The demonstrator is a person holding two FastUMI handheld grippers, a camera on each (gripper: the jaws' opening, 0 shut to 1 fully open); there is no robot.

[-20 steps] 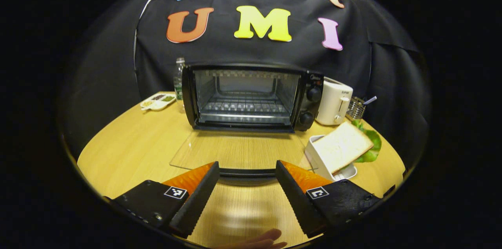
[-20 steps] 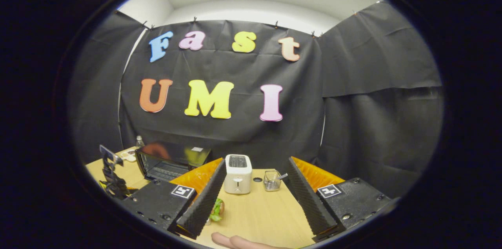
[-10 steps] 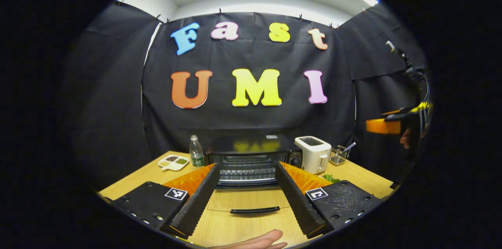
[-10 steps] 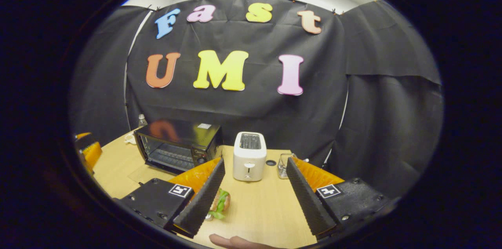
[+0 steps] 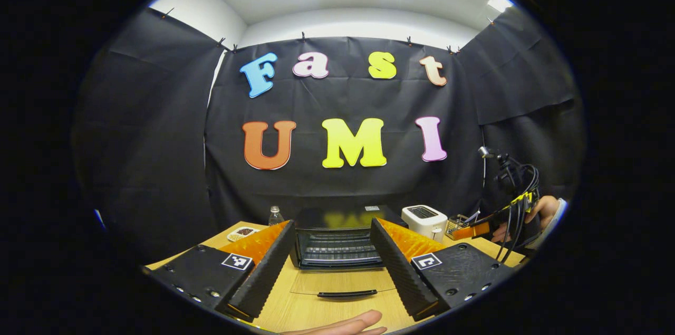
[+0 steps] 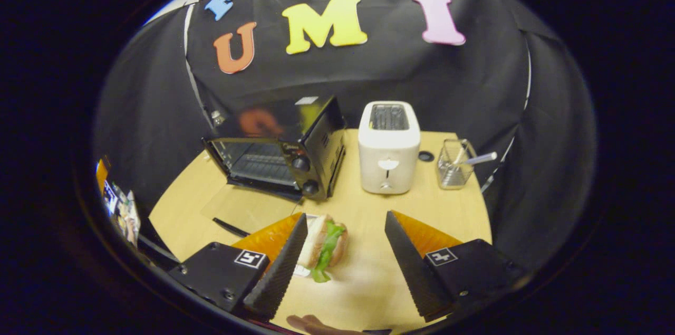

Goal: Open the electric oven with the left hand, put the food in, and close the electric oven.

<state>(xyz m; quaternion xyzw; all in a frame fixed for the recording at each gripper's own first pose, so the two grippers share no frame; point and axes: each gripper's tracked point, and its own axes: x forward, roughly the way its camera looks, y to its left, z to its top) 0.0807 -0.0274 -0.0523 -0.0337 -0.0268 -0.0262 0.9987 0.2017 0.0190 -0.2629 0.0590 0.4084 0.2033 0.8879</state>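
The black electric oven [image 6: 279, 153] stands on the wooden table [image 6: 369, 282] with its glass door [image 5: 343, 282] folded down flat. Just right of that door, the lettuce sandwich [image 6: 327, 245] sits between the right gripper's [image 6: 343, 256] spread jaws, untouched. The left gripper [image 5: 329, 261] hangs near the door, jaws apart, holding nothing.

Table [image 6: 459, 208] – pale wood grain, smooth, soft sheen. Oven [image 6: 285, 134]: glossy black top w/ reflections, clear glass door [image 5: 343, 282] lying flat, metal wire rack inside. Toaster [image 6: 389, 147] – smooth white plastic, semi-gloss. Wire mesh metal holder [image 6: 452, 169]. Booth wall [image 5: 158, 140] – matt black cloth, creased. Bottle [image 5: 275, 215]: clear plastic.
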